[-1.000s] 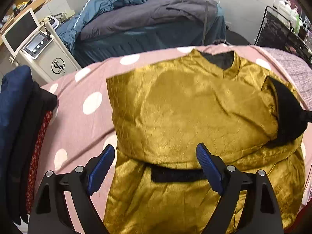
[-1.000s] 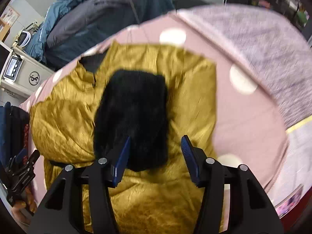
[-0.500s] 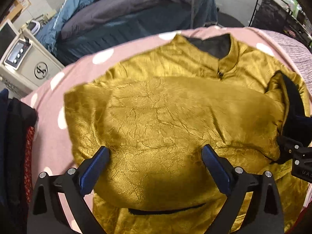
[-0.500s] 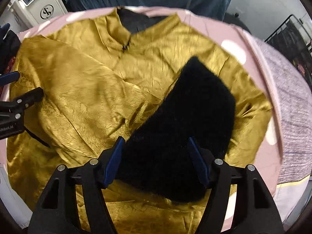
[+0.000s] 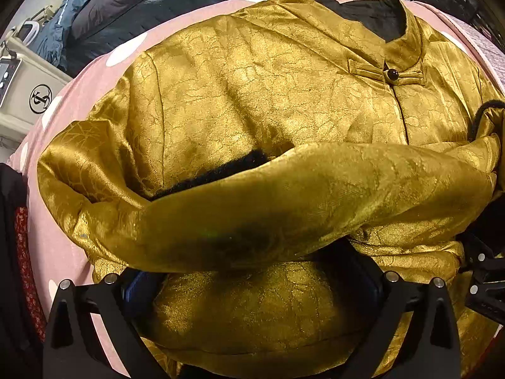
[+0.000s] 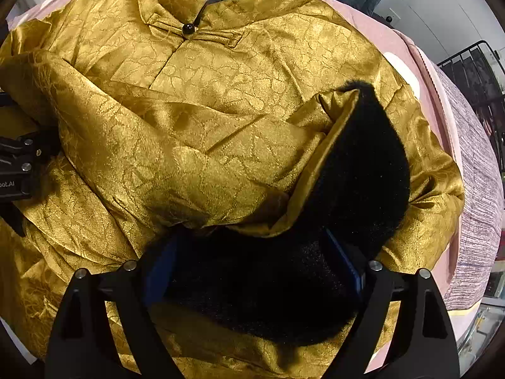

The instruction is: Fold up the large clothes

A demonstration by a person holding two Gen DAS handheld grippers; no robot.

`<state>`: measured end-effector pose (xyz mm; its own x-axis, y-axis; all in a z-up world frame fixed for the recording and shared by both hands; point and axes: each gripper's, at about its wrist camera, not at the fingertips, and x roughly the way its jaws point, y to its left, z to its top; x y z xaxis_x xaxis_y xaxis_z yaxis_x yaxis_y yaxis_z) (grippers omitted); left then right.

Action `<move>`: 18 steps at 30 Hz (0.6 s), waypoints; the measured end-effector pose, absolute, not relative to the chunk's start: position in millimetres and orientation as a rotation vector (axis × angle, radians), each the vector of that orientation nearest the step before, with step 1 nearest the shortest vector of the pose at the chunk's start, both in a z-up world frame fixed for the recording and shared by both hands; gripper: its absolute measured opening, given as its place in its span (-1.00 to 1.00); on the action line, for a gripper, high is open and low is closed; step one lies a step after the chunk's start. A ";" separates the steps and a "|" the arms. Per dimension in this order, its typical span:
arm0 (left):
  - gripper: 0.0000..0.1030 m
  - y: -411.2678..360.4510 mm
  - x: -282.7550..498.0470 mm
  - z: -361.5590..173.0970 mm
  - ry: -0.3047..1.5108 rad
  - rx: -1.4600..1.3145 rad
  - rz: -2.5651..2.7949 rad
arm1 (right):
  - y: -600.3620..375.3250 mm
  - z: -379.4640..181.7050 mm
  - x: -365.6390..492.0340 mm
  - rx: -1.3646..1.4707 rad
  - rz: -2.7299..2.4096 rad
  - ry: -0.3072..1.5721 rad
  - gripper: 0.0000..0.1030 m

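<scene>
A gold brocade jacket (image 5: 284, 101) with a black fleece lining lies face up on a pink dotted bed cover (image 5: 94, 72), collar button (image 5: 393, 74) fastened. One gold sleeve (image 5: 315, 195) lies folded across the chest. My left gripper (image 5: 252, 284) hangs just above it, jaws at their widest, with gold cloth bulging between the blue pads (image 5: 139, 287), which are half hidden. In the right wrist view the jacket (image 6: 221, 79) has its other sleeve turned back, black lining (image 6: 363, 173) up. My right gripper (image 6: 252, 271) points straight down, jaws opening, with black fleece between the pads.
A white machine (image 5: 28, 94) and a heap of dark bedding (image 5: 142, 6) stand beyond the bed. Dark and red clothes (image 5: 12, 252) are stacked at the left edge. A grey-purple blanket (image 6: 476, 189) and a black wire rack (image 6: 473, 63) lie to the right.
Both grippers sank close over the jacket and widened their jaws. The gold sleeve now lies across the chest, and the black-lined sleeve has settled under the right gripper.
</scene>
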<state>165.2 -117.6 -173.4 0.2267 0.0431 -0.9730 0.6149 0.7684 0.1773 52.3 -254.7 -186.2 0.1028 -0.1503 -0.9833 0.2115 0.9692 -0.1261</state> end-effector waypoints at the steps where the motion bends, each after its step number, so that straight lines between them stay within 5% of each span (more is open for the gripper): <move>1: 0.91 -116.7 164.7 -173.6 1.291 0.613 -0.436 | -254.8 -186.7 52.8 0.053 -0.269 1.445 0.68; 9: 0.91 -108.1 150.4 -164.9 1.241 0.599 -0.451 | -264.5 -172.9 62.2 0.173 -0.271 1.428 0.69; 13: 0.89 -101.0 134.0 -133.0 1.171 0.595 -0.404 | -287.3 -117.5 48.7 0.500 -0.262 1.328 0.69; 18: 0.88 -76.6 103.4 -89.5 1.103 0.547 -0.378 | -277.3 -38.6 34.5 0.582 -0.227 1.458 0.69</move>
<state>103.4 -76.6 -89.5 0.4087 -0.0199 -0.9124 0.5442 0.8079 0.2262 34.5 -277.3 -38.6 0.1209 0.1994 -0.9724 0.4853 0.8427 0.2332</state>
